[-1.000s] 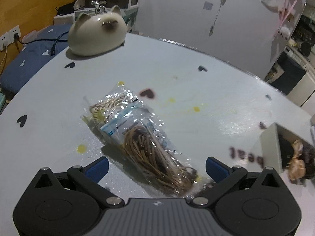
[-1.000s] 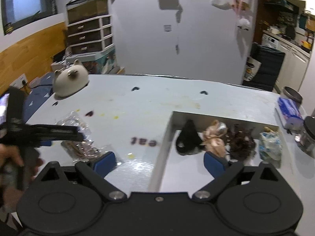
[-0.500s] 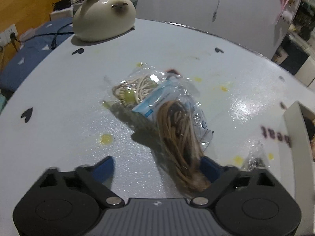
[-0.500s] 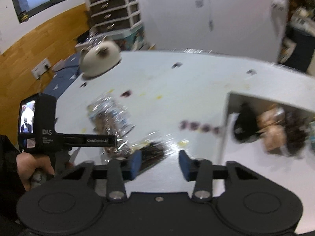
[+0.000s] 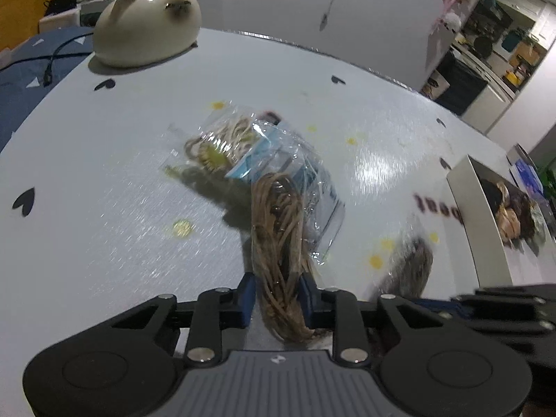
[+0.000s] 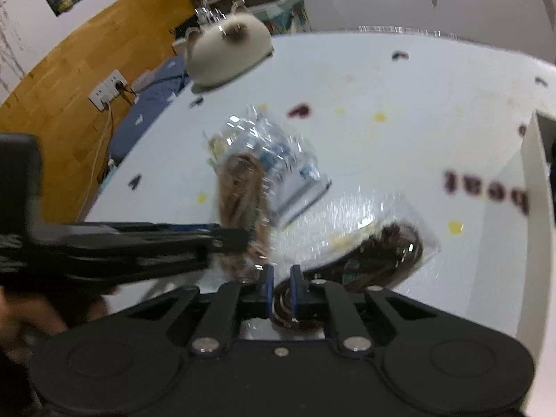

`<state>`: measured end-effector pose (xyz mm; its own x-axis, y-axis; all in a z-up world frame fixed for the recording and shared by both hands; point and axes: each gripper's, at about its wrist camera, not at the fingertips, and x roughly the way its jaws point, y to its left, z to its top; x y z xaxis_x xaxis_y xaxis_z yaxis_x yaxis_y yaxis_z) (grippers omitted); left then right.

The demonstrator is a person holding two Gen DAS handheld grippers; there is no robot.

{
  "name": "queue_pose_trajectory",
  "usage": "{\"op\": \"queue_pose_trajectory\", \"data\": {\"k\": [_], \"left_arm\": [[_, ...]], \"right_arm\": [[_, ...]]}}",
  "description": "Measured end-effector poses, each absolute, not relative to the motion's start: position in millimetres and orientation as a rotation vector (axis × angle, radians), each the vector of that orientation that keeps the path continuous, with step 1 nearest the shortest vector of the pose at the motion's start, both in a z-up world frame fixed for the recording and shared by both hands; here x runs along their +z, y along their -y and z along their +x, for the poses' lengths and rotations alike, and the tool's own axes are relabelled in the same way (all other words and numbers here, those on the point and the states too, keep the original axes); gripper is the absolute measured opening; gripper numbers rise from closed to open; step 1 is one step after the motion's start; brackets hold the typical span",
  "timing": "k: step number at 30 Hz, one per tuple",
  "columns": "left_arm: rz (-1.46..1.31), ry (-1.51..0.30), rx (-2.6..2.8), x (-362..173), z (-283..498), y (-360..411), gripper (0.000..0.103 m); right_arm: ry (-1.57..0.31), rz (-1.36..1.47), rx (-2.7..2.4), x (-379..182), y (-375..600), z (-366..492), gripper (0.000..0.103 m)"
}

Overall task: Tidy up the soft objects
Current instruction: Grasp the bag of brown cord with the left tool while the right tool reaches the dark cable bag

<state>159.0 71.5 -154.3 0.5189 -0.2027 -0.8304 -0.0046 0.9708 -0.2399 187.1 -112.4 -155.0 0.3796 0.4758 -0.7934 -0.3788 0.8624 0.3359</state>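
Two handheld grippers close on packets at the near edge of a pale table (image 5: pixel 104 180). The left gripper (image 5: pixel 278 295), whose jaws have just been closing, pinches the tan cord bundle (image 5: pixel 278 243) at the near end of a clear packet (image 5: pixel 278 160) between its blue pads; the packet lifts off the table at that end and runs away toward the table's middle, a paler coil (image 5: pixel 222 139) in its far end. Just beside it, the right gripper (image 6: pixel 279 286), its jaws likewise just closed to a narrow gap, clamps the near tip of a second clear packet (image 6: pixel 382 243) holding dark bands, which lies angled toward the table's right side. In the right wrist view the left gripper's black body (image 6: pixel 121 246) crosses from the left edge, a blurred hand (image 6: pixel 21 316) behind it. Near the table's right edge stands a white box (image 5: pixel 472 222) with dark and tan soft items (image 5: pixel 514 215) inside, and dark lettering (image 6: pixel 486 187) is printed on the table just beside it. At the far left corner sits a cream cat-shaped figure (image 5: pixel 149 27). Small black hearts (image 5: pixel 24 201) and yellow spots (image 5: pixel 182 227) dot the table.
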Motion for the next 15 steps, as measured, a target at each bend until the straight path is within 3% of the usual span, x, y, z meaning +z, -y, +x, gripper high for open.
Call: {"op": "queue_pose_trajectory", "data": {"k": [11, 12, 15], "left_arm": [[-0.143, -1.120, -0.137, -148, 121, -113, 0.031], [-0.138, -1.115, -0.125, -147, 119, -115, 0.033], [-0.145, -1.097, -0.089, -145, 114, -120, 0.057]], "right_arm": [[-1.105, -0.009, 0.444, -172, 143, 167, 0.003], [-1.116, -0.007, 0.425, -171, 148, 166, 0.006], [-1.092, 0.023, 0.410, -162, 159, 164, 0.007]]}}
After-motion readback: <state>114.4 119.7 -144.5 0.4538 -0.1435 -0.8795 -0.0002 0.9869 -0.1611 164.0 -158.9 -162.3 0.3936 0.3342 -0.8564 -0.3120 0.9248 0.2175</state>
